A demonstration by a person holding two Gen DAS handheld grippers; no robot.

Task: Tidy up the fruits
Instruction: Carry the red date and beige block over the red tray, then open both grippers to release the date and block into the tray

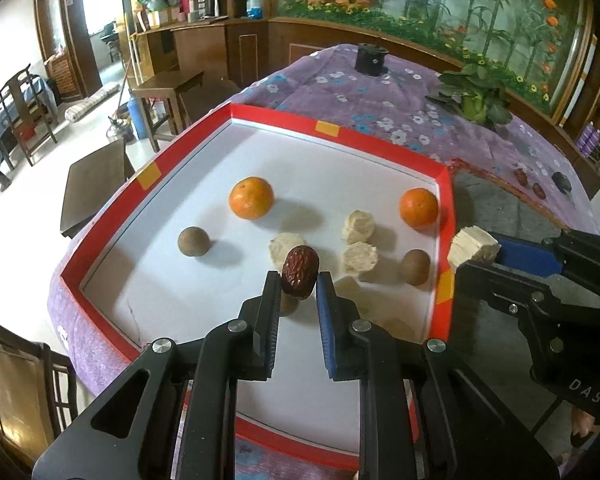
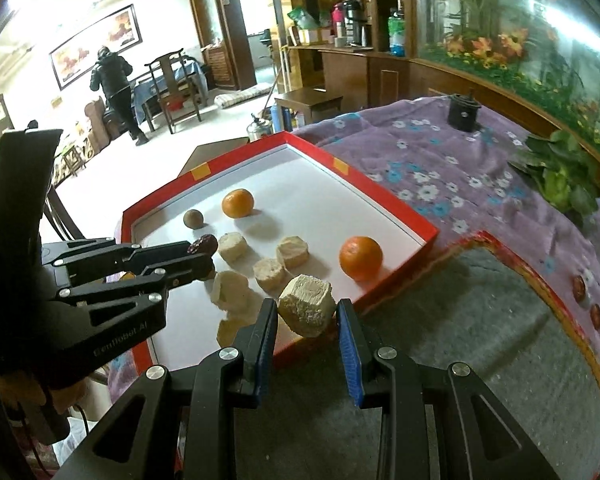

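Note:
A red-rimmed white tray [image 1: 296,120] [image 2: 380,200] holds two oranges [image 1: 251,197] [image 1: 418,207] [image 2: 360,258], two brown round fruits [image 1: 194,241] [image 1: 415,267] and several pale chunks [image 1: 359,257] [image 2: 269,274]. My left gripper [image 1: 299,282] [image 2: 204,254] is shut on a red date [image 1: 300,271] [image 2: 202,245] above the tray. My right gripper [image 2: 306,312] [image 1: 476,256] is shut on a pale chunk [image 2: 306,310] [image 1: 473,248] over the tray's near right rim.
The tray lies on a purple flowered cloth [image 1: 380,96] [image 2: 440,168]. A grey mat [image 2: 480,340] with two more red dates [image 2: 579,288] [image 1: 530,184] is to the right. A leafy plant [image 1: 474,96] [image 2: 560,172] and a black cylinder [image 1: 371,58] [image 2: 464,112] stand farther back.

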